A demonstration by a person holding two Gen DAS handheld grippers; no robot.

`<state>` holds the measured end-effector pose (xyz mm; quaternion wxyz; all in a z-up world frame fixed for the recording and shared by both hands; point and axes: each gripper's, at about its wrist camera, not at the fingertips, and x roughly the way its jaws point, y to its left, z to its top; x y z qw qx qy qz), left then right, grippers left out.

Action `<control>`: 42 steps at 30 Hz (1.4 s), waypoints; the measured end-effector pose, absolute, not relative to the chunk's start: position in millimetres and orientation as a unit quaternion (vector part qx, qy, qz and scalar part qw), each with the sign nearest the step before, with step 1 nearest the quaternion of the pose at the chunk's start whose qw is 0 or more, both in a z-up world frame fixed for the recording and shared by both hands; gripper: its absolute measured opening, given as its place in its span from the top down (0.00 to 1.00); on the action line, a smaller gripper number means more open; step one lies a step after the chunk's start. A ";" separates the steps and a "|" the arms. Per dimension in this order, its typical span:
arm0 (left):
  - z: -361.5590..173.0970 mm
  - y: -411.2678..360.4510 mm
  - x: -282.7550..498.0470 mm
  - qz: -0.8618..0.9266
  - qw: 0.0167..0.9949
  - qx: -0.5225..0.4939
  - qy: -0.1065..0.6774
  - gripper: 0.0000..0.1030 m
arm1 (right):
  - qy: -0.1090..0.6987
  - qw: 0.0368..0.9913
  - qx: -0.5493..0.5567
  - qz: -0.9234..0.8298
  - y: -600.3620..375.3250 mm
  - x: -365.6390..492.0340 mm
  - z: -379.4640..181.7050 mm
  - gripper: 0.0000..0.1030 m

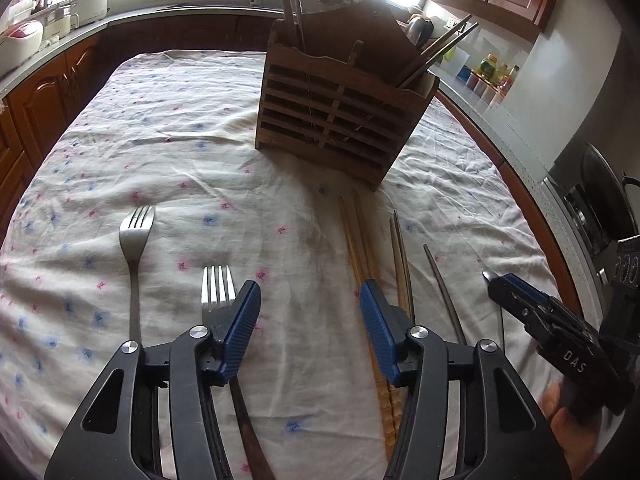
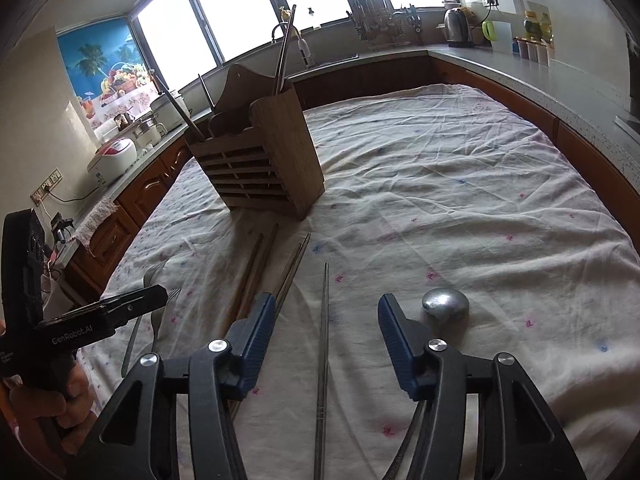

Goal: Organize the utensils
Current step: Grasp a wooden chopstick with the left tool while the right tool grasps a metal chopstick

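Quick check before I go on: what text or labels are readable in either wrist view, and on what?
"DAS" – on the right gripper, body side, left wrist view.
"GenRobot.AI" – on the left gripper, body side, right wrist view.
Labels on the jars and bottles on the counter: too small to read.
Fruit poster: no legible words.

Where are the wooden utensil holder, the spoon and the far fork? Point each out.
wooden utensil holder (image 1: pixel 336 120): left wrist view, slatted front.
spoon (image 2: pixel 445 303): right wrist view, back of bowl.
far fork (image 1: pixel 135 236): left wrist view, below the tines.
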<state>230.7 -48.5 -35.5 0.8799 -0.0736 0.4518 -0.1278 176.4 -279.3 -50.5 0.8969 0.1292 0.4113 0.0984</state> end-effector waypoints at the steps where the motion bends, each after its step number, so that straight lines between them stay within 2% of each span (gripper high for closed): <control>1: -37.0 -50.4 234.9 -0.131 0.877 -0.072 0.456 0.54 | 0.417 0.894 0.126 0.102 -276.8 180.0 -53.4 0.56; 3: -38.8 -54.7 243.1 -0.138 0.873 -0.071 0.462 0.55 | 0.431 0.888 0.118 0.107 -271.6 187.6 -60.5 0.59; 6: -39.5 -63.6 255.1 -0.149 0.868 -0.064 0.469 0.57 | 0.452 0.878 0.110 0.112 -264.9 199.0 -72.0 0.70; 11: -46.5 -80.9 278.8 -0.159 0.859 -0.046 0.484 0.60 | 0.473 0.869 0.097 0.112 -260.9 215.5 -85.6 0.73; 19: -67.5 -107.3 308.4 -0.160 0.850 -0.003 0.502 0.73 | 0.484 0.864 0.082 0.112 -264.6 228.9 -91.7 0.88; 21: -67.9 -111.3 307.8 -0.160 0.851 0.016 0.501 0.74 | 0.484 0.864 0.081 0.115 -265.2 229.7 -91.9 0.88; 26: -68.6 -106.5 297.0 -0.172 0.850 0.032 0.497 0.90 | 0.483 0.865 0.063 0.116 -259.5 232.3 -91.6 0.88; 39: -68.1 -111.0 291.4 -0.173 0.842 0.054 0.509 0.89 | 0.493 0.862 0.001 0.117 -240.6 239.4 -90.9 0.86; 42: -67.9 -116.9 288.5 -0.167 0.847 0.076 0.499 0.91 | 0.493 0.862 -0.012 0.115 -237.3 239.0 -90.9 0.89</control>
